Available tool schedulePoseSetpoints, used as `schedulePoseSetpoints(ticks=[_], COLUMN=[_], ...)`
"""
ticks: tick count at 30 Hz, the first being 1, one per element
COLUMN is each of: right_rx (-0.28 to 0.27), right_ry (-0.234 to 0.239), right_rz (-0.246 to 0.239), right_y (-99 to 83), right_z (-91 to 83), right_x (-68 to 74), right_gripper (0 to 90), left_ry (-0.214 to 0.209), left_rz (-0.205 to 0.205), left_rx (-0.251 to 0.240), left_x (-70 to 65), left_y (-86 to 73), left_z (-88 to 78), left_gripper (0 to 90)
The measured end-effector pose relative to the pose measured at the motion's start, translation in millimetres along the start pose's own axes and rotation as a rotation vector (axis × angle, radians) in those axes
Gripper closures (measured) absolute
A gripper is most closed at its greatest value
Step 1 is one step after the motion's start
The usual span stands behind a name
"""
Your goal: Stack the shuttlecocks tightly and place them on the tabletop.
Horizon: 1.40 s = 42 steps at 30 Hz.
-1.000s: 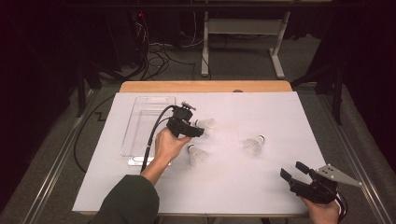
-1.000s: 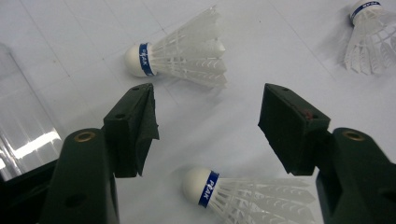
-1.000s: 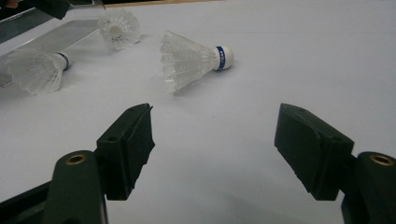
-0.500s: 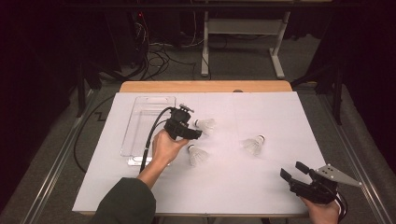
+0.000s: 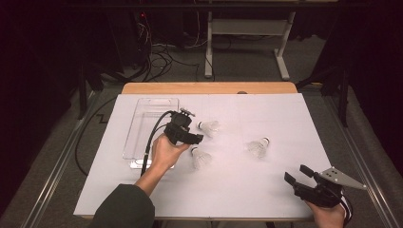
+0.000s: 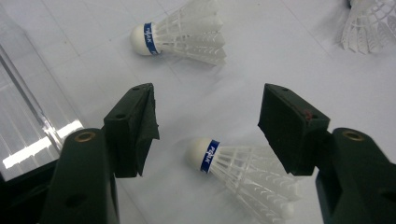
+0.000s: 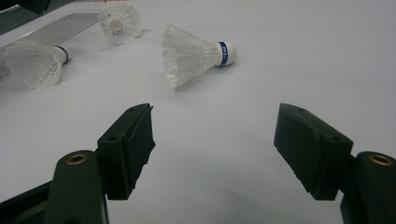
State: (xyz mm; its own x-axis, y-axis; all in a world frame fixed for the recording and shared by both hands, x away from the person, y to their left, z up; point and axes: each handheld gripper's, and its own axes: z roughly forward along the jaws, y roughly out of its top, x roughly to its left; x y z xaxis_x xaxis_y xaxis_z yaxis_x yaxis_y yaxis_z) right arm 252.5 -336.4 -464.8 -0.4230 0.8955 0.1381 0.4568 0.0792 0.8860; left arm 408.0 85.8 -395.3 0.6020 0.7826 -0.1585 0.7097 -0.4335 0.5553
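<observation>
Hovering left gripper [image 6: 205, 126], jaws spread, over shuttlecock [image 6: 243, 172] | cork just below-left of centre | lower straight, pinch cork band, not feathers | right gripper [image 7: 212, 144] spread, idle

A wooden table [image 5: 209, 88] carries a white sheet [image 5: 266, 190] that covers nearly all of its top, leaving a bare strip of wood along the far edge. Lying directly on the sheet are a clear plastic tray [image 5: 142, 128] at the far left and three white shuttlecocks — the far shuttlecock [image 5: 209, 126] just right of the tray, the near shuttlecock [image 5: 201, 159] below it, and the right shuttlecock [image 5: 258, 147] apart towards the middle — each on its side.
</observation>
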Motion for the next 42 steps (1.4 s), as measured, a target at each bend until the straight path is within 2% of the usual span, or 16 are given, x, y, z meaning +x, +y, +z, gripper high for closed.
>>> schedulePoseSetpoints(ticks=[17,42], right_rx=[0.020,0.021], right_ry=[-0.006,-0.008], right_rz=[-0.014,-0.016], right_y=[-0.6,-0.5], right_z=[2.0,2.0], right_x=[1.0,1.3], right_gripper=[28.8,28.8], left_ry=[-0.008,-0.028], left_rz=[-0.005,0.022], left_rx=[-0.002,0.016], left_x=[0.1,-6.9], left_y=[-10.2,-22.3], left_z=[-7.9,-13.6], left_gripper=[36.9,36.7])
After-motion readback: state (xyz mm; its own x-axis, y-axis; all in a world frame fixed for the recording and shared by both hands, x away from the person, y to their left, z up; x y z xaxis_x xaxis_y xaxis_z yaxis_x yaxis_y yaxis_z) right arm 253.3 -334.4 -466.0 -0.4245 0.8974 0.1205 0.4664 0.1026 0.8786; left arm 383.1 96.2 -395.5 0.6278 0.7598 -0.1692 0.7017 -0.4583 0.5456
